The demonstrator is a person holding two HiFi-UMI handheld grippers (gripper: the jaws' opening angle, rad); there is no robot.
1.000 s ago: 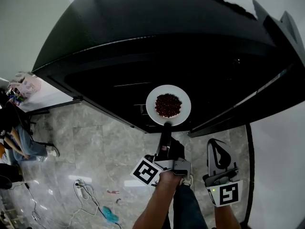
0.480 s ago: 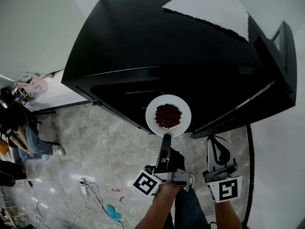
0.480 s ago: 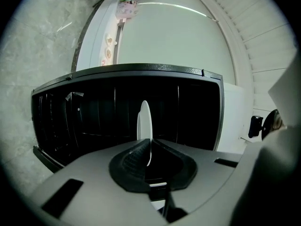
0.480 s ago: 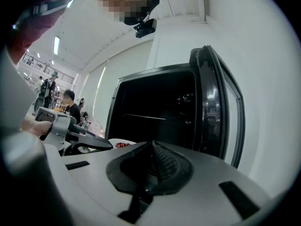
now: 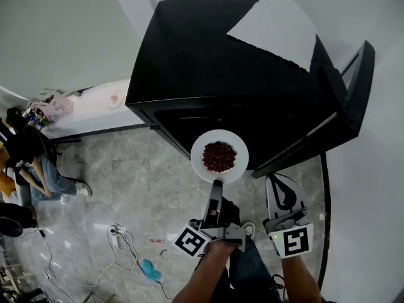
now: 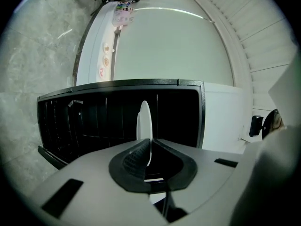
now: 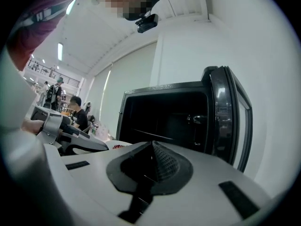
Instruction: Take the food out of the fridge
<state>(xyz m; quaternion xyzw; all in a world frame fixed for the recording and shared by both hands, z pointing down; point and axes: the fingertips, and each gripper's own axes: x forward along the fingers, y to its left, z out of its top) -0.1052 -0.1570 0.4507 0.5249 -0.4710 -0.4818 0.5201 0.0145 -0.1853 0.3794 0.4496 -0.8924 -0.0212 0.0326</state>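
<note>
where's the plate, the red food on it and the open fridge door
plate [image 5: 196,155], head view, bare white rim on its left side.
red food [image 5: 219,156], head view, middle of the pile.
fridge door [image 7: 220,119], right gripper view, the dark inner frame of the open door.

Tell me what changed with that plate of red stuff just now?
The left gripper, jaws still clamped on the plate, has drawn it and its red food back from the open fridge; it now hangs partly over the floor. The view has risen, so the fridge looks smaller. The right gripper stays shut and empty; the fridge door stays open.
</note>
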